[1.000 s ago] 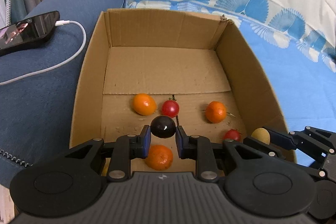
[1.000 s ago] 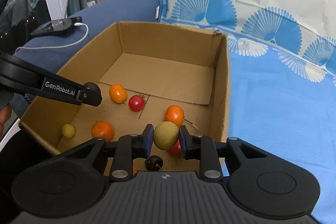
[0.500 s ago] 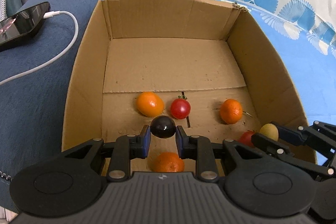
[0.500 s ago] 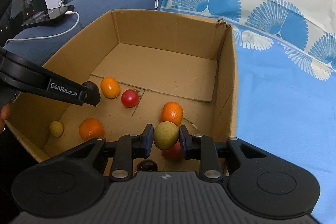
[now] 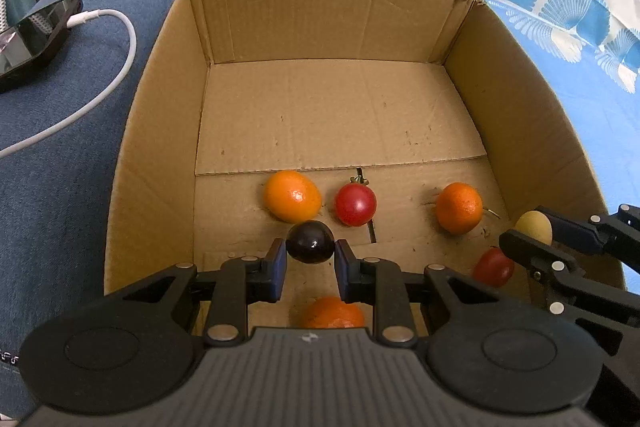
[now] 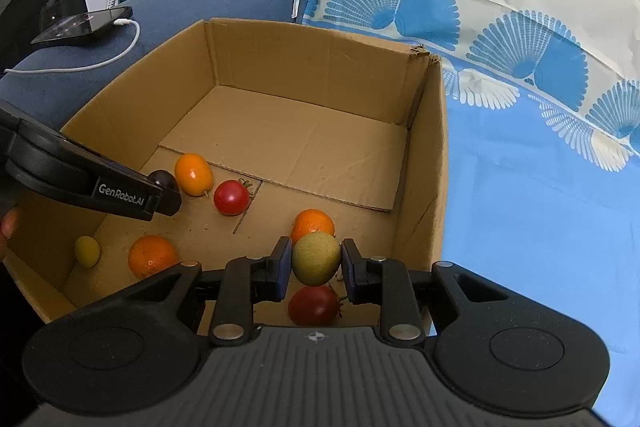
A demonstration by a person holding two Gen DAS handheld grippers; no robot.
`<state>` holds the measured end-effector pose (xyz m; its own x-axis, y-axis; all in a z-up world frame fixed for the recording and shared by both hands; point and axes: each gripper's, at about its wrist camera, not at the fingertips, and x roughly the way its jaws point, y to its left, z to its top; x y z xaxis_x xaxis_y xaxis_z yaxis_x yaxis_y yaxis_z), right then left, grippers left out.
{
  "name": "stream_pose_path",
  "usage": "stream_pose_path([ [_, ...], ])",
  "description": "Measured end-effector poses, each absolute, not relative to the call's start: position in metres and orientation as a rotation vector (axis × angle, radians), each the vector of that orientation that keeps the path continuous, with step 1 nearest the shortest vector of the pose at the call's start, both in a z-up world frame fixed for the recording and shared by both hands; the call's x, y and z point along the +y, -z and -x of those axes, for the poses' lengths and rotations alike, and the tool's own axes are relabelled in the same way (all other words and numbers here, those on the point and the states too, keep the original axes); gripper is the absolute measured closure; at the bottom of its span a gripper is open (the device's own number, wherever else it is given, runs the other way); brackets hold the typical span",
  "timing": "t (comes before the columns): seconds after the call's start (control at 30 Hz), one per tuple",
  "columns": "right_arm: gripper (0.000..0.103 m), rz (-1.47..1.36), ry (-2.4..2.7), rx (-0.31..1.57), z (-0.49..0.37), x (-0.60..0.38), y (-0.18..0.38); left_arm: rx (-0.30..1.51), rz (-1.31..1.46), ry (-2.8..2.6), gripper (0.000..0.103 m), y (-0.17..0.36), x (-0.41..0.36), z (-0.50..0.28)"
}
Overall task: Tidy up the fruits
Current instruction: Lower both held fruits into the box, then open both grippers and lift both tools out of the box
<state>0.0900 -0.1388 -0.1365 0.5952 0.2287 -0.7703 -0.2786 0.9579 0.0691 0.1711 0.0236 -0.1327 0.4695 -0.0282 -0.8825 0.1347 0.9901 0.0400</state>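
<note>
At the centre of both views sits an open cardboard box (image 5: 168,147) on a blue sofa (image 5: 60,167), with a blue fan-patterned cloth (image 6: 540,167) at the right. Low in the left wrist view, the left gripper (image 5: 310,263) is closed on a dark purple fruit (image 5: 310,242), held above the box floor. Beyond it lie an orange fruit (image 5: 292,195), a red tomato (image 5: 355,204) and a second orange fruit (image 5: 459,208); a third orange fruit (image 5: 333,311) shows below the fingers. Low in the right wrist view, the right gripper (image 6: 316,269) is closed on a yellow-green fruit (image 6: 316,258), above a second red tomato (image 6: 314,305). A small yellow fruit (image 6: 87,251) lies at the lower left. A phone (image 5: 36,35) with a white cable (image 5: 116,67) rests upper left.
</note>
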Motion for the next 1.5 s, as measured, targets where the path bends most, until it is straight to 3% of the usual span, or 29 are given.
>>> stream_pose_path([
  [0.47,0.076,0.092,-0.345,0.889,-0.094,-0.131,0.138,1.089,-0.131,0.089,0.073,0.138,0.021,-0.176],
  [0.5,0.075,0.098,-0.353,0.898,-0.095,-0.129,0.139,1.089,-0.134,0.087,0.068,0.138,0.021,-0.176],
  [0.53,0.074,0.110,-0.365,0.907,-0.097,-0.128,0.139,1.094,-0.136,0.087,0.039,0.137,0.020,-0.177],
  [0.57,0.070,0.135,-0.381,0.909,-0.097,-0.125,0.138,1.100,-0.136,0.086,0.019,0.136,0.020,-0.178],
  [0.63,0.022,0.197,-0.398,0.878,-0.094,-0.121,0.132,1.095,-0.118,0.132,0.013,0.129,0.018,-0.175],
  [0.67,0.014,0.227,-0.393,0.842,-0.089,-0.120,0.127,1.073,-0.135,0.118,0.006,0.124,0.016,-0.172],
  [0.73,0.010,0.273,-0.400,0.788,-0.081,-0.119,0.117,1.032,-0.175,0.104,0.001,0.113,0.011,-0.163],
  [1.07,0.004,0.109,-0.282,0.837,-0.029,-0.146,0.079,0.954,-0.142,0.045,0.000,0.059,0.011,-0.089],
  [1.23,0.003,-0.039,-0.163,0.851,0.004,-0.162,0.070,0.947,-0.141,0.024,0.000,0.053,0.012,-0.065],
  [1.5,0.001,0.001,-0.136,0.779,0.048,-0.160,0.055,0.846,-0.159,-0.030,0.000,0.052,0.011,-0.012],
])
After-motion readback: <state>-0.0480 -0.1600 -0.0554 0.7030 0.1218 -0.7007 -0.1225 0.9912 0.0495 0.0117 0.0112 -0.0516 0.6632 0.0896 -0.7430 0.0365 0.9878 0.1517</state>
